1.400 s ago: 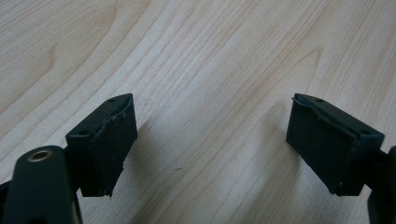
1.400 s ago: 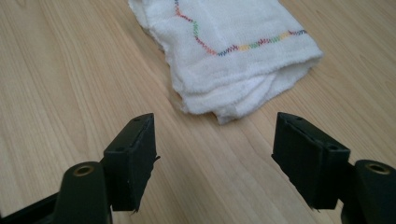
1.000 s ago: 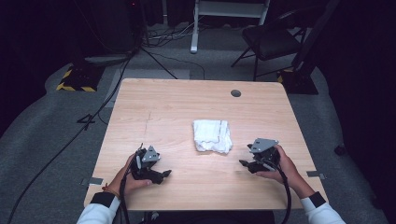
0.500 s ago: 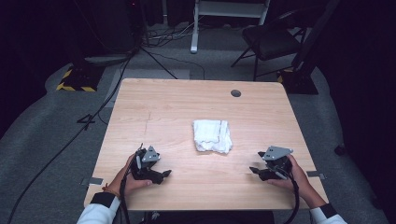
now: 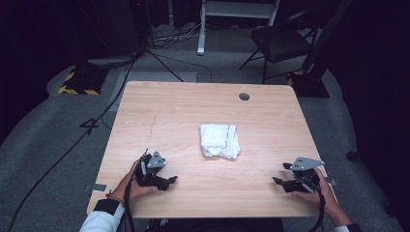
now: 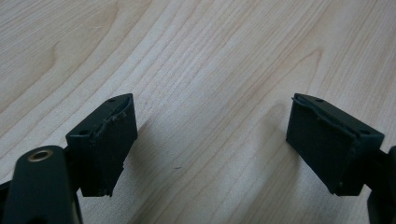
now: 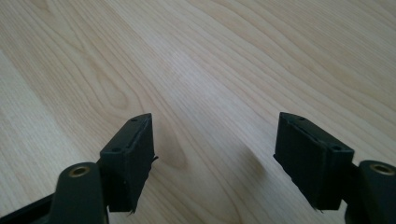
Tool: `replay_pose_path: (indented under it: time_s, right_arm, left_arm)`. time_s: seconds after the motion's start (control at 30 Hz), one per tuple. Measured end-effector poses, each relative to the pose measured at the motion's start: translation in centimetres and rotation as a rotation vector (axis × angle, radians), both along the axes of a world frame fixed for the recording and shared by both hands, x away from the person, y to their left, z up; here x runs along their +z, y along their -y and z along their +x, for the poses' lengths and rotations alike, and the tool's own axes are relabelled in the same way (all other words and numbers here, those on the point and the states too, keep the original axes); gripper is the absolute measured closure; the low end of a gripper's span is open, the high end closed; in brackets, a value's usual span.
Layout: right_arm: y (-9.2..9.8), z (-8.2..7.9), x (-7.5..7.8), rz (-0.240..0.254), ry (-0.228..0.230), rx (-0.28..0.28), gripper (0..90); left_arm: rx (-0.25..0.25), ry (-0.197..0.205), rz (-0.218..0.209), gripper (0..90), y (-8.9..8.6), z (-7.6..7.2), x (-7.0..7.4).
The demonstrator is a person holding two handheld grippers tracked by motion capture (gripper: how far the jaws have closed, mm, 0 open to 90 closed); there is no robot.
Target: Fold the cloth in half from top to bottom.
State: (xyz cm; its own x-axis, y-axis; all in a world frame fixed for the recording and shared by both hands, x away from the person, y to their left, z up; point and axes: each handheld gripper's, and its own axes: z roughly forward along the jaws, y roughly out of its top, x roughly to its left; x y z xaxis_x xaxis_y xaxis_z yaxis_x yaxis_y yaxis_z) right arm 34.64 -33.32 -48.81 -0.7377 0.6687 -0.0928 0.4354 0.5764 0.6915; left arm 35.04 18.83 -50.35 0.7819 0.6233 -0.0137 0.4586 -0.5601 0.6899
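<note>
One white cloth (image 5: pixel 220 140), crumpled into a loose folded wad, lies a little right of the middle of the worktop (image 5: pixel 183 111), touching neither gripper. There are two grippers, both down near the near edge: the left gripper (image 5: pixel 170 180) rests in a hand at the near left, well apart from the cloth, its jaws spread wide with bare wood between them, as the left gripper view confirms (image 6: pixel 205 154). The right gripper (image 5: pixel 281 175) sits at the near right corner, also well clear of the cloth; its jaws have just been opening and stand released, nothing between them but wood grain in the right gripper view (image 7: pixel 215 158). The worktop is pale wood with one round grommet hole (image 5: pixel 244 96) near its far edge. Around it lies grey carpet (image 5: pixel 58 145) in a dark room, with one black chair (image 5: pixel 280 41) behind, cables (image 5: pixel 164 63) trailing across the floor, and one yellow-and-black striped base (image 5: pixel 77 87) at far left.
</note>
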Motion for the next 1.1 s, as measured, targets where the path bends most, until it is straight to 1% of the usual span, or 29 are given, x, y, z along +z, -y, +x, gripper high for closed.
replay_pose_path:
  time_s: [0.03, 0.07, 0.17, 0.2, 0.23, 0.27, 0.33, 0.37, 0.63, 0.7, 1.1]
  right_arm:
    - [0.7, -0.1, -0.2, 0.018, -0.003, -0.018, 27.5]
    - [1.0, -0.2, -0.3, 0.023, -0.003, -0.029, 27.0]
    - [1.7, -0.2, -0.8, 0.021, -0.004, -0.064, 23.0]
    - [2.0, -0.2, -0.9, 0.036, -0.007, -0.071, 22.8]
    - [2.0, -0.2, -0.9, 0.036, -0.007, -0.071, 22.8]
    - [2.4, -0.2, -1.1, 0.064, -0.009, -0.090, 20.3]
    - [2.8, -0.2, -1.5, 0.104, -0.018, -0.105, 19.2]
    - [3.0, -0.2, -1.5, 0.109, -0.017, -0.112, 19.2]
    - [3.0, -0.2, -1.6, 0.108, -0.016, -0.115, 18.5]
    - [2.9, 0.0, -1.6, 0.107, -0.016, -0.116, 18.3]
    - [2.9, 0.1, -1.6, 0.106, -0.016, -0.113, 18.4]
  left_arm:
    - [0.000, 0.000, 0.000, 16.5, 0.0, 0.0, 0.0]
    - [0.000, 0.000, 0.000, 16.5, 0.0, 0.0, 0.0]
    - [0.000, 0.000, 0.000, 16.5, 0.0, 0.0, 0.0]
    - [0.000, 0.000, -0.001, 16.5, 0.0, 0.0, 0.0]
    - [0.000, 0.000, -0.001, 16.5, 0.0, 0.0, 0.0]
    - [-0.001, 0.000, 0.000, 16.5, 0.0, 0.0, 0.0]
    - [-0.002, 0.001, 0.001, 16.4, 0.0, 0.0, 0.0]
    - [-0.002, 0.000, 0.001, 16.4, 0.0, 0.0, 0.0]
    - [-0.002, 0.001, -0.001, 16.2, 0.1, 0.1, 0.0]
    - [-0.011, 0.001, -0.001, 16.0, 0.1, 0.3, 0.0]
    - [-0.002, 0.002, 0.001, 16.0, 0.1, 0.6, 0.0]
